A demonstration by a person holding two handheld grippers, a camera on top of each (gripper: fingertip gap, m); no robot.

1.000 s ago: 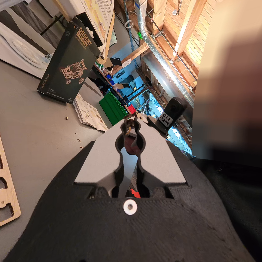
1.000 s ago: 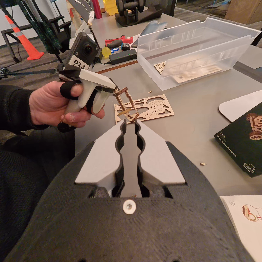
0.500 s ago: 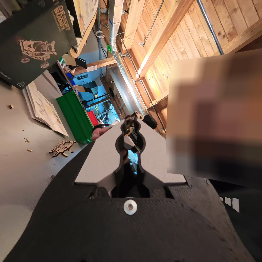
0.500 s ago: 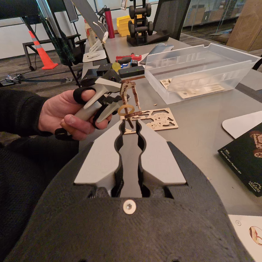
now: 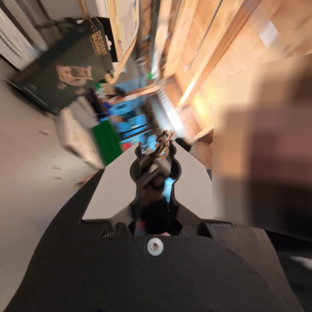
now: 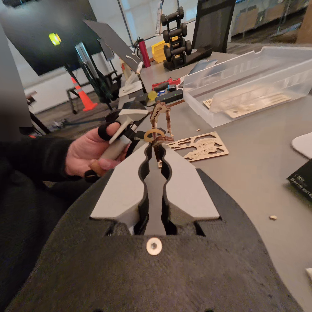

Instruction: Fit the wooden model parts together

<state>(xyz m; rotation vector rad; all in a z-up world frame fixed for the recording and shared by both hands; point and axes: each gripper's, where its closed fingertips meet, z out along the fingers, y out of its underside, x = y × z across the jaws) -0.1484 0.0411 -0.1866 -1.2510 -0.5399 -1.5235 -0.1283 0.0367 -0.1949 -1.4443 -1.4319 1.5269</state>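
Wooden model frame (image 6: pixel 160 125) stands upright in the air, its lower stem pinched between the right gripper (image 6: pixel 155 146) tips; the left gripper (image 5: pixel 155 146), jaws parted, flanks it. Beyond, the table (image 6: pixel 244 177) lies bare up to the cut-out sheet (image 6: pixel 200 146).

Left wrist view motion-blurred, dark box (image 5: pixel 55 72) smeared, clear bin (image 6: pixel 253 87) cut off right.

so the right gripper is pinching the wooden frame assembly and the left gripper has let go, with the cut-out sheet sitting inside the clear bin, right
Not quite: the cut-out sheet lies on the grey table, outside the clear bin, as the right wrist view shows. The rest stands.
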